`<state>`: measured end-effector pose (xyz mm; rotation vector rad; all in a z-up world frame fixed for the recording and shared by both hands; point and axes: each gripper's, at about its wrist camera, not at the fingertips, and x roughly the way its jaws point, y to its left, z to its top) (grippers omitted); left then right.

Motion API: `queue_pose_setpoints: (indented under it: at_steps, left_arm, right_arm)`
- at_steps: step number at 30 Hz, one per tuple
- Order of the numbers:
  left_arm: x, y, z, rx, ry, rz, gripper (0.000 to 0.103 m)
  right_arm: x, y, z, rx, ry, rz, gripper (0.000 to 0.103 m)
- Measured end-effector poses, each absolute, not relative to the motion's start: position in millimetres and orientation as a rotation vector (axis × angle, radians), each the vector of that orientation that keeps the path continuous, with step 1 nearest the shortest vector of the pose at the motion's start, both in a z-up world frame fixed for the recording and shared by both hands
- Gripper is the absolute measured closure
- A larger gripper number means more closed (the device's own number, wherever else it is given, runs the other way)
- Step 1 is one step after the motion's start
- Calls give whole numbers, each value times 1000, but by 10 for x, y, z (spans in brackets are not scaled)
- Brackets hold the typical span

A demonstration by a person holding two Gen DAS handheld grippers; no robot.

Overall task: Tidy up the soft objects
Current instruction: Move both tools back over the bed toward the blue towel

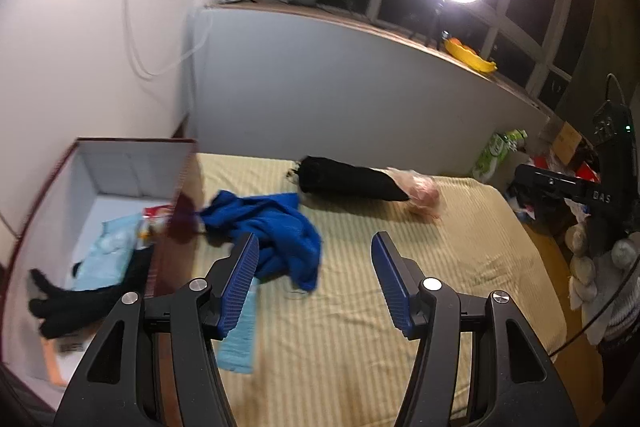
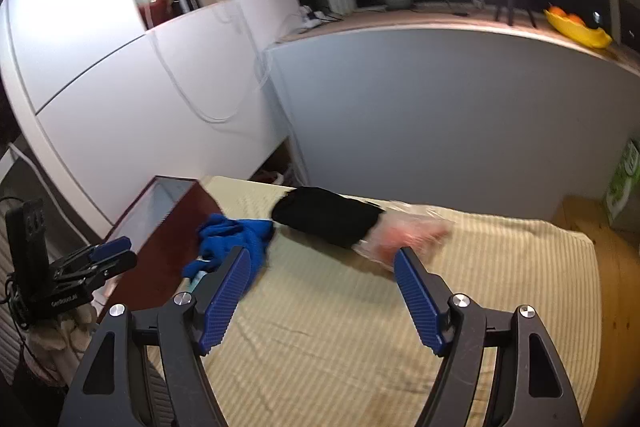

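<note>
Left gripper point(image 1: 314, 247) and right gripper point(image 2: 322, 263) fingers apart, empty, box point(image 1: 120, 147) contents seen from left only, blue cloth point(image 1: 276, 227) on bed point(image 1: 400, 267).

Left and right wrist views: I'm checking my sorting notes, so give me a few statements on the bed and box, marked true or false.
1. The blue cloth lies on the bed beside the box. True.
2. Both grippers, left and right, are clamped shut. False: both are open and hold nothing.
3. The box is empty. False: a black item and a light blue item lie inside.
4. A black bundle lies farther back on the bed. True.
</note>
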<state>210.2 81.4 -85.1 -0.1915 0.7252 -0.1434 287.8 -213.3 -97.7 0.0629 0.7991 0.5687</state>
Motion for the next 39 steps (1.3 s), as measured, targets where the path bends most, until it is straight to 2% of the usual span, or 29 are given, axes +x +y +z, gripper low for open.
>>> queue_pose_setpoints:
  at_steps: [3,5,22,27,29,39]
  left_arm:
    - [2196,672,-852,-187,731,-162,45]
    - [2267,599,-846,-177,733,-168,40]
    - [2856,548,-1067,-191,825,-148,40]
    - [2913,809,-972,-197,820,-94,39]
    - [2994,878,-1022,-200,870,-93,33]
    - [3086,944,-1231,-193,968,-68,33]
  right_arm:
    - [3006,-2273,-1086,118,835,559,32]
    - [3100,-2341,-1150,142,851,547,32]
    - [3811,-2512,-1696,280,1006,502,32]
    - [3846,-2503,-1734,287,1011,515,32]
    - [3852,-2491,-1734,280,1008,512,32]
    - [3746,-2211,-1708,290,1013,613,32]
